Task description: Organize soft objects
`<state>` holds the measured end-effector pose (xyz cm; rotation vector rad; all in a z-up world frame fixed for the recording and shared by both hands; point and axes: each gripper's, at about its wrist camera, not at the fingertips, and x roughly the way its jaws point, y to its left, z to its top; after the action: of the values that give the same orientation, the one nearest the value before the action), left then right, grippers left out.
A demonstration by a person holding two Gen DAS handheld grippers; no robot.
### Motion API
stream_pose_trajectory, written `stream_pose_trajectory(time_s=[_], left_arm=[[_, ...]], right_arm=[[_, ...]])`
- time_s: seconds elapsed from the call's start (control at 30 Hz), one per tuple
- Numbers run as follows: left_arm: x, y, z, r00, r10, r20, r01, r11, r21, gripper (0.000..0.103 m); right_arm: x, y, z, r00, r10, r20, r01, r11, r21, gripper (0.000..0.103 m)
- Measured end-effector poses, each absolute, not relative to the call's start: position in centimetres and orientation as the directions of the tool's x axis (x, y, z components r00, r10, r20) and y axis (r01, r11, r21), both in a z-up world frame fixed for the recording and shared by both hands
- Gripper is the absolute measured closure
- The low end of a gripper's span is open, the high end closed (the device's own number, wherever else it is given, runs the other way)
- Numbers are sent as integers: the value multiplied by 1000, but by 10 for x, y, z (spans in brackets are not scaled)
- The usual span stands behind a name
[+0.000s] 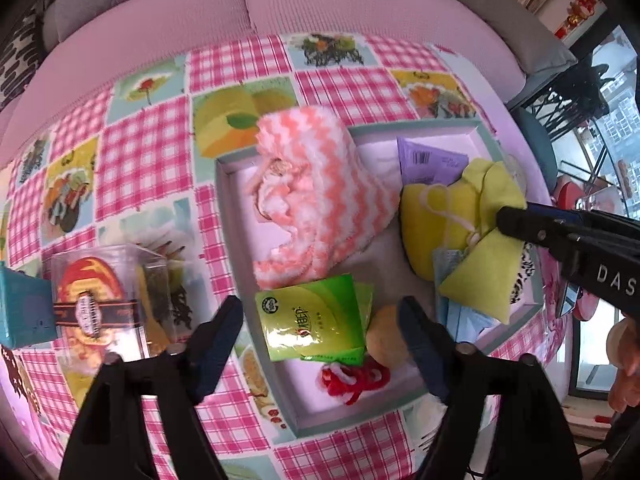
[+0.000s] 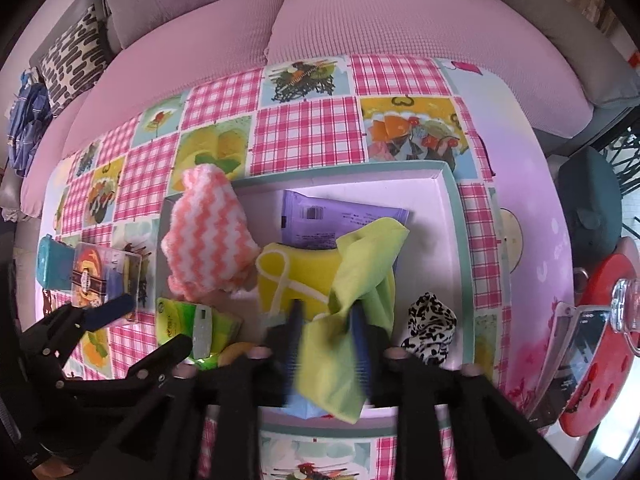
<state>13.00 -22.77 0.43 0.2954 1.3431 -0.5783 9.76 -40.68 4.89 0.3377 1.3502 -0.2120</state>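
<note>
We have the right gripper (image 2: 326, 330) pointing steeply down into the shallow tray (image 2: 460, 216), and the green cloth (image 2: 360, 268) hangs right between its two fingers. The jaws stand partly apart, and with the blur we cannot tell whether the pads press the cloth or merely flank it. The cloth runs lengthwise from the gripper up toward the tray's far side, draped over the yellow sponge (image 2: 288, 276) that lies just to its left, with a purple packet (image 2: 320, 220) beyond.

Our left gripper (image 1: 320, 332) hovers spread wide and empty over the tray's near left part, above a green tissue pack (image 1: 308, 320). So the right hand is the nearer one to the cloth. The fluffy pink striped towel (image 1: 320, 192) is heaped over the tray's far left corner, nearer the left hand.

The tray sits on a tabletop under a pink checked cover (image 1: 140, 152), with a pink sofa (image 2: 360, 20) behind it.
</note>
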Motion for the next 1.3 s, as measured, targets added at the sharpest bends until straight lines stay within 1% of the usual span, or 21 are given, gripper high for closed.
stream_pose_trajectory(time_s=[0.03,0.13,0.23,0.3,0.33,0.37,0.4,0.53,0.63,0.7,0.8,0.83,1.13,1.3], left_arm=[[130,-226,9,122,-227,-966,547,828,-126,22],[129,-215,22,153,-235,-960,531,839,-121,22],[129,-195,37,206,-223,-953,507,857,-91,22],[129,-184,44,234,-213,-949,491,868,-73,21],[129,-180,46,247,-207,-947,482,874,-65,18],[130,-174,49,261,-200,-944,472,880,-56,12],[130,-167,52,277,-193,-941,460,887,-46,10],[130,-143,58,323,-164,-932,415,910,-16,10],[131,-121,62,348,-145,-926,378,926,-3,10],[129,-108,63,365,-124,-923,355,935,15,10],[124,-88,62,375,-118,-920,335,942,15,10],[122,-83,61,374,-116,-920,332,943,16,10],[98,-33,48,385,-106,-917,281,960,7,10],[82,-12,45,422,-111,-900,274,962,11,10]], right_arm=[[96,-405,53,215,40,-976,340,934,113,60],[90,-401,62,229,34,-973,339,934,113,59],[83,-394,69,237,32,-971,339,934,114,46],[79,-387,73,241,26,-970,332,937,107,43],[78,-384,73,243,24,-970,330,938,106,41],[75,-380,75,246,24,-969,329,938,107,39],[73,-376,75,249,28,-968,327,938,111,38],[65,-358,74,255,41,-966,315,941,123,26],[59,-344,72,255,43,-966,305,944,123,24],[54,-334,71,254,49,-966,302,945,128,20],[47,-322,70,262,50,-964,299,945,130,10],[43,-316,70,267,47,-963,299,945,130,1],[19,-273,62,297,47,-954,281,950,134,0],[7,-251,55,312,58,-948,276,950,149,0]])
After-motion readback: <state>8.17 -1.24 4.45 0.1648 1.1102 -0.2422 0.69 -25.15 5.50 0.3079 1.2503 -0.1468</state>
